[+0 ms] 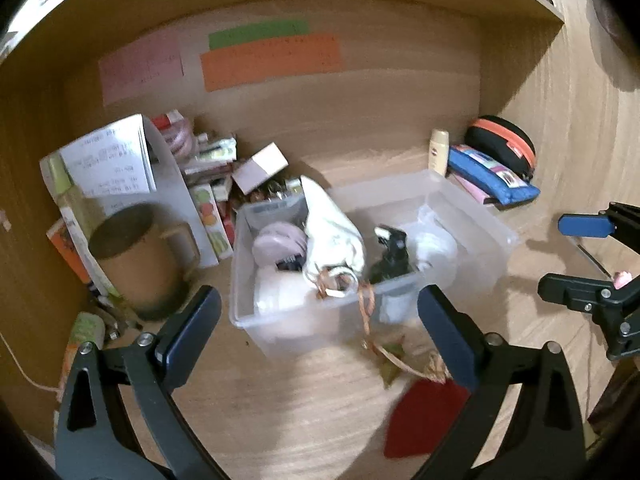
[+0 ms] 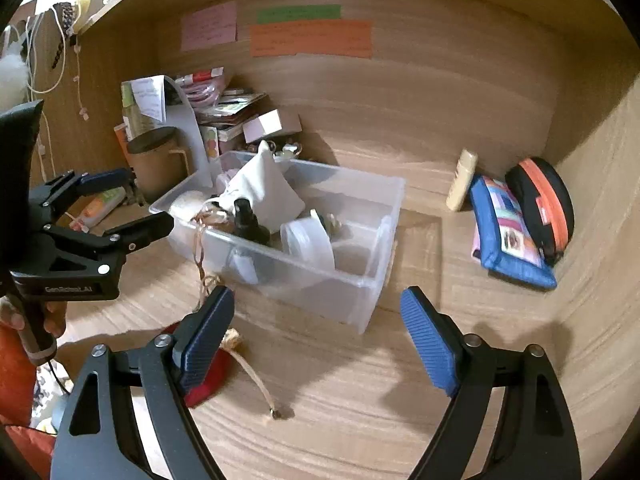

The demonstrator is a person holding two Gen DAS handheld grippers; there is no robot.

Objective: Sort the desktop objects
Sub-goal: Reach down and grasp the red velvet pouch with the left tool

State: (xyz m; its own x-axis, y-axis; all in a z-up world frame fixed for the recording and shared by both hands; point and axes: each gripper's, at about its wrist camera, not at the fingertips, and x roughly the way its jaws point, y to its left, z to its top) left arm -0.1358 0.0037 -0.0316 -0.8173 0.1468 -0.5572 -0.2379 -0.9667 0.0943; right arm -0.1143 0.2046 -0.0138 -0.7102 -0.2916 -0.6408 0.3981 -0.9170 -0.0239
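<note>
A: Both empty atm. Left gripper (image 1: 320,332) spread wide, nothing between the pads; right gripper (image 2: 316,340) same, wide open.

B: Nearest loose thing: red pouch (image 1: 424,420) on the desk (image 2: 360,400), just in front of the bin (image 2: 372,280), cord (image 1: 366,312) trailing over the bin's rim. Probably best to pinch the pouch body, not the cord, and lift clear of the rim so nothing snags.

A: Further back: blue case (image 2: 508,236) and bottle (image 2: 462,180) near the wall, well apart from the bin.

B: Readable text? Only "GenRobot.AI" on the left gripper's body in the right view. Sticky notes (image 2: 310,38) too blurry.
</note>
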